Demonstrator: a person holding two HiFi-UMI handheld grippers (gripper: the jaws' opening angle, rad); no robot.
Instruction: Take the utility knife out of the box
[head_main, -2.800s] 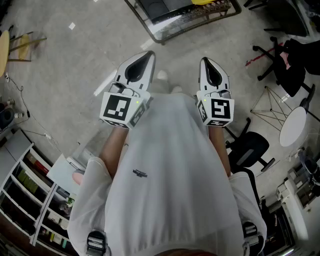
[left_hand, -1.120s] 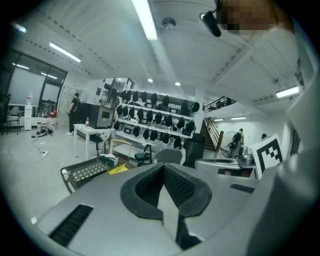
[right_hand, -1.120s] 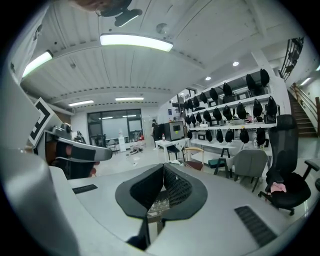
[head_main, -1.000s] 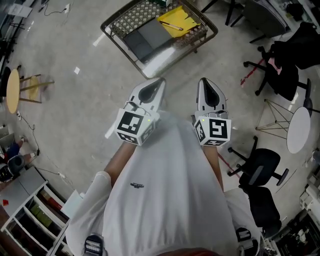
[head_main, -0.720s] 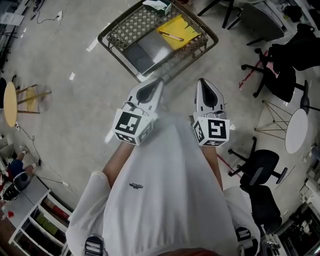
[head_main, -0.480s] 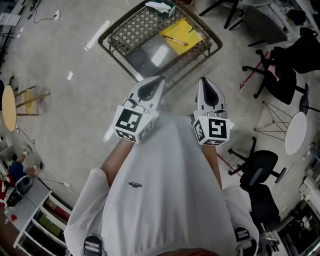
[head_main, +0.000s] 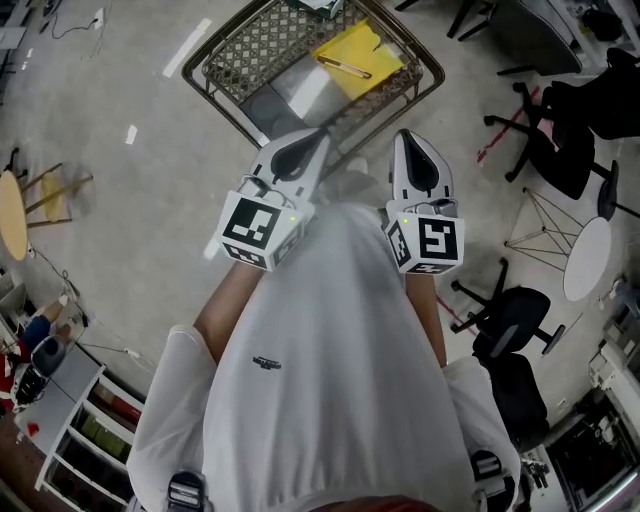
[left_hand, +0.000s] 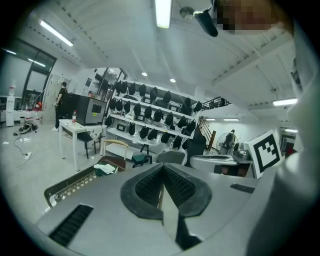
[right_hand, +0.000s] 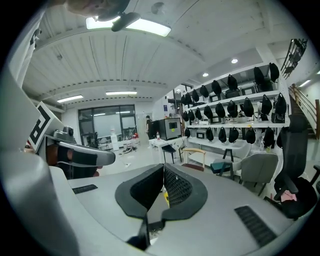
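Pale concrete floor (head_main: 120, 220) spreads below us, and on it stands the low box (head_main: 250, 45) with woven lattice walls, just ahead of both tips. We hold the left hand-held gripper (head_main: 318, 138) with its jaws pressed together and nothing between them; its tip points at the near edge of the box. The right hand-held gripper (head_main: 414, 136) sits beside it, apart from it, jaws also closed at the tip and empty. Inside the box, ahead of and between the two tips, a yellow sheet (head_main: 368, 42) lies flat, and on it rests a slim tool that looks like the utility knife (head_main: 345, 68), untouched. A grey slab (head_main: 285, 95) lies nearer the left tip. Black office chairs (head_main: 510, 320) and a round white table (head_main: 585, 260) stand to the right of the right hand-held gripper.
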